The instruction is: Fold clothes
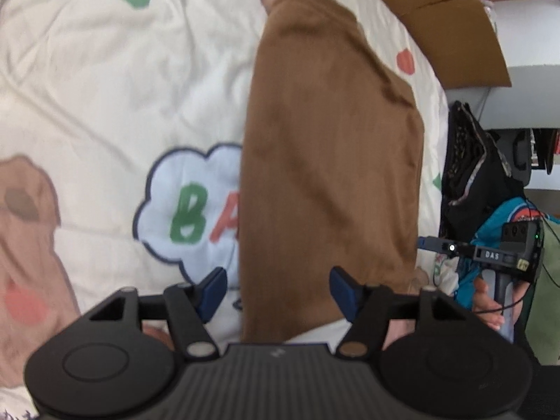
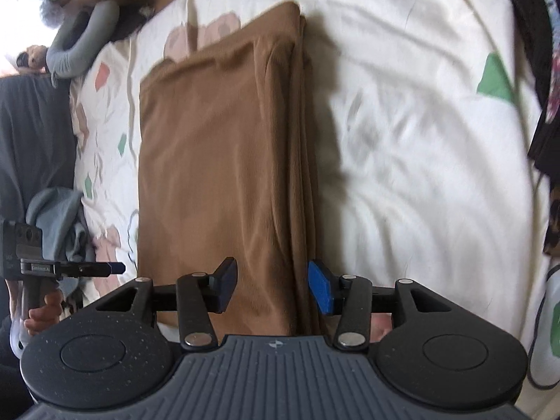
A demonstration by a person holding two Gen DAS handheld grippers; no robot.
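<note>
- Left wrist view: the left gripper (image 1: 278, 292) stands with its jaws wide apart, and the blue pads (image 1: 214, 288) press on nothing.
- The near end of the brown garment (image 1: 332, 161) lies partly between the fingers, nearer the right-side pad; whether that pad touches the cloth cannot be told.
- The brown garment lies folded into a long strip on the cream bedspread (image 1: 115, 80), running away from the camera.
- It covers part of a printed cloud (image 1: 182, 206) with coloured letters.
- At the right edge, the right gripper (image 1: 425, 244) appears side-on, held by a hand (image 1: 490, 302).
- A cardboard box (image 1: 455, 35) sits past the bed's far corner, and a pile of dark clothes (image 1: 469, 175) sits beside the bed.
- Right wrist view: the right gripper (image 2: 273, 288) is moderately spread, pads clear of the cloth.
- The layered edge of the brown garment (image 2: 224, 161) runs between its fingers.
- The garment lies flat on the bedspread (image 2: 420, 140).
- At the left edge, the left gripper (image 2: 117, 266) shows side-on in a hand (image 2: 42, 313); its spread cannot be told here.
- A grey garment (image 2: 56, 224) lies bunched behind it.
</note>
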